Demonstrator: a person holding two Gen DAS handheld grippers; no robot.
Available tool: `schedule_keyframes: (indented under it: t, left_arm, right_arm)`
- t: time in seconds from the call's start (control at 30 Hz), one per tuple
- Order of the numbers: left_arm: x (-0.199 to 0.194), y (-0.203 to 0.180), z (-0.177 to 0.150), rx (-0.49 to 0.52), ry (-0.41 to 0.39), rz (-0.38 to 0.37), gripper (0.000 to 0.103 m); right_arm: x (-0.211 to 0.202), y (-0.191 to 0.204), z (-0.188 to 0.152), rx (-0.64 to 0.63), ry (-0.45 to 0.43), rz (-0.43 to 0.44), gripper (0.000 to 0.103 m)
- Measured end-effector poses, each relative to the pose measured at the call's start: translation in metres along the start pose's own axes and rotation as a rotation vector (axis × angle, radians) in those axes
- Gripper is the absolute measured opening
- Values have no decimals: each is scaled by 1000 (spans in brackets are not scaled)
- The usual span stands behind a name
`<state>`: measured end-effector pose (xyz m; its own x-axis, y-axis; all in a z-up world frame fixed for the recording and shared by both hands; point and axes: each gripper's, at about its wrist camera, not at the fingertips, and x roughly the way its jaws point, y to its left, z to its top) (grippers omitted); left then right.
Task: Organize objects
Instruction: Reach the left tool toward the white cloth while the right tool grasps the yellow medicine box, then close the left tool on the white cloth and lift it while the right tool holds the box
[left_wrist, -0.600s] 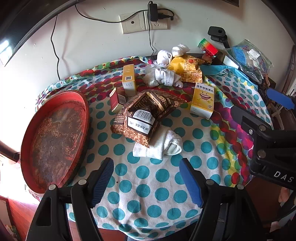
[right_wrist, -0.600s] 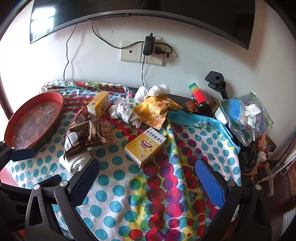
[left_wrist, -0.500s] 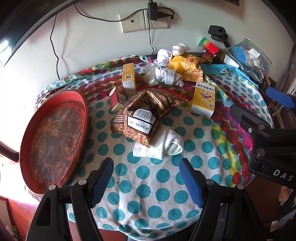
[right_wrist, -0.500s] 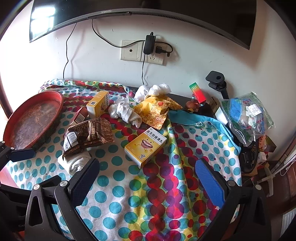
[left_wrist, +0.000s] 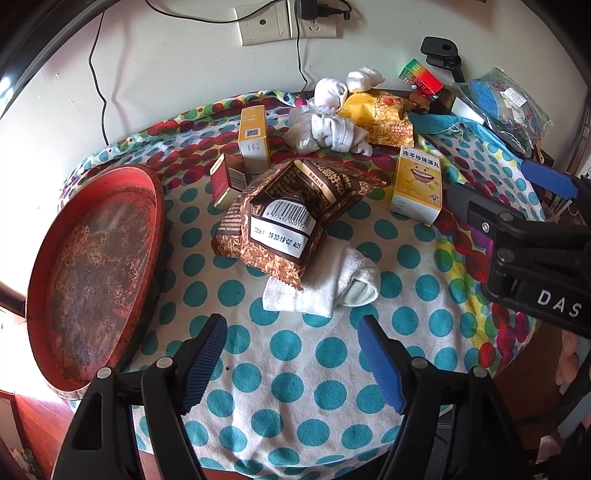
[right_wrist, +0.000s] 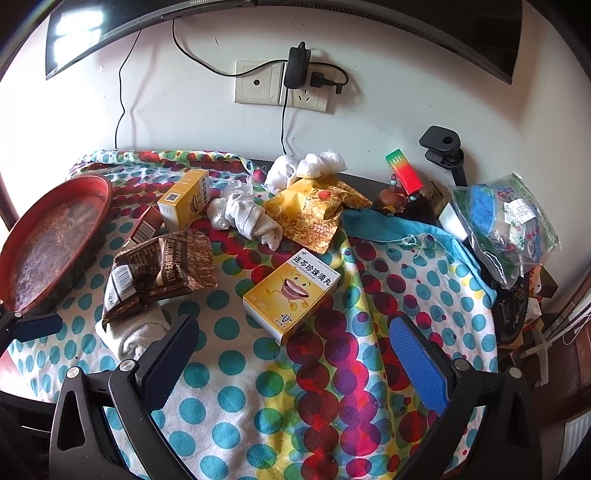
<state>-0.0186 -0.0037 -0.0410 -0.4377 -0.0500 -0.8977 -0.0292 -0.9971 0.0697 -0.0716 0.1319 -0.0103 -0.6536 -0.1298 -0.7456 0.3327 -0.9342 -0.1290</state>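
Observation:
A brown snack bag (left_wrist: 291, 218) (right_wrist: 159, 271) lies mid-table, partly over a rolled white sock (left_wrist: 328, 288) (right_wrist: 129, 332). A yellow smiley-face box (left_wrist: 417, 184) (right_wrist: 293, 291) lies to the right. A taller yellow box (left_wrist: 253, 138) (right_wrist: 184, 199), a small red box (left_wrist: 225, 179), more white socks (left_wrist: 332, 125) (right_wrist: 247, 218) and a yellow snack bag (left_wrist: 384, 118) (right_wrist: 314, 212) sit farther back. A red round tray (left_wrist: 92, 277) (right_wrist: 48, 236) is at the left. My left gripper (left_wrist: 291, 354) is open and empty just short of the sock. My right gripper (right_wrist: 291, 358) is open and empty in front of the smiley box.
A polka-dot cloth (left_wrist: 295, 369) covers the table. At the back right are a blue cloth (right_wrist: 413, 236), a plastic bag of items (right_wrist: 506, 225), a red-green box (right_wrist: 402, 171) and a black clamp (right_wrist: 443, 147). A wall socket with charger (right_wrist: 295, 77) is behind.
Both grippers have drifted slightly forward over the table. Nothing on the table has moved.

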Motion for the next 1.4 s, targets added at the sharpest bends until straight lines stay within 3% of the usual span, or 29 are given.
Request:
schedule_keyframes:
  t: [0.17,0.47,0.77,1.13,1.2,1.23,1.4]
  left_arm:
    - [9,2,0,4,17,-2,76]
    - [19,16,-4,-12,23,-25,75]
    - [22,40,-8,-53,2,-110,75]
    - [33,26,-9,-19,34,-224,75]
    - [34,25,-7,-36,39,-270,75]
    - [34,25,-6,-43,39,-290,75]
    - [37,23,-1,-52,44,-289,76]
  right_arm:
    - [12,4,2,0,15,13,100]
    - [36,8,5,13,55,51,82]
    - [64,8,4,36,102,38,83]
    - [93,9,6,64,131,51,82]
    - [95,6,5,82,132,70,76]
    - [97,5,5,88,134,81,66]
    - [102,-1,5,106,130,135,63]
